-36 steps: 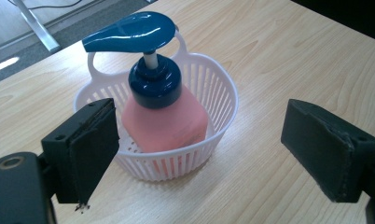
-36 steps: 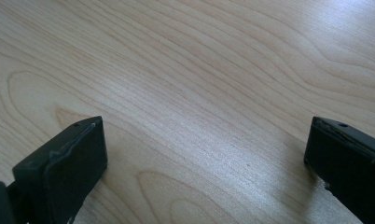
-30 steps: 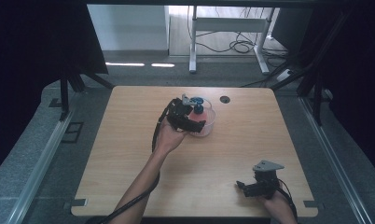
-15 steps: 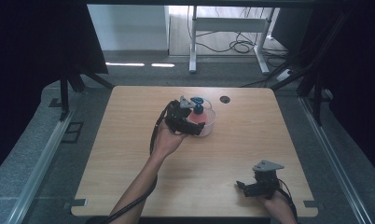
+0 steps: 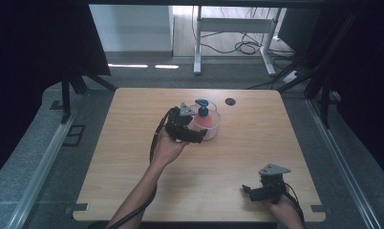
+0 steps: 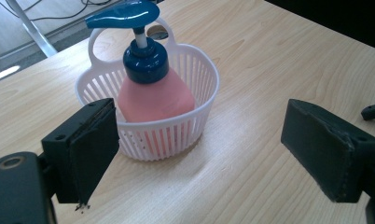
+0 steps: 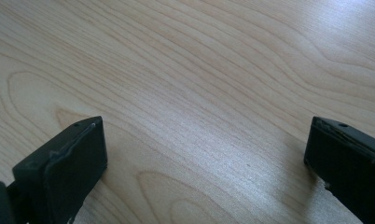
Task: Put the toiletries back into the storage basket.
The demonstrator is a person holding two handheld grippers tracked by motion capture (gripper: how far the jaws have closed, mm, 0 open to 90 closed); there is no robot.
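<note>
Pink pump bottle, blue cap: seated in white slotted plastic basket. Left gripper fingers spread, nothing gripped; right gripper spread, idle on table.

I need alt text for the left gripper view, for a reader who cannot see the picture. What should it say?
A pink pump bottle with a blue pump head stands upright in a small white slatted basket on a light wooden table. The left gripper is open, its two black jaws wide apart in the foreground, short of the basket.
</note>
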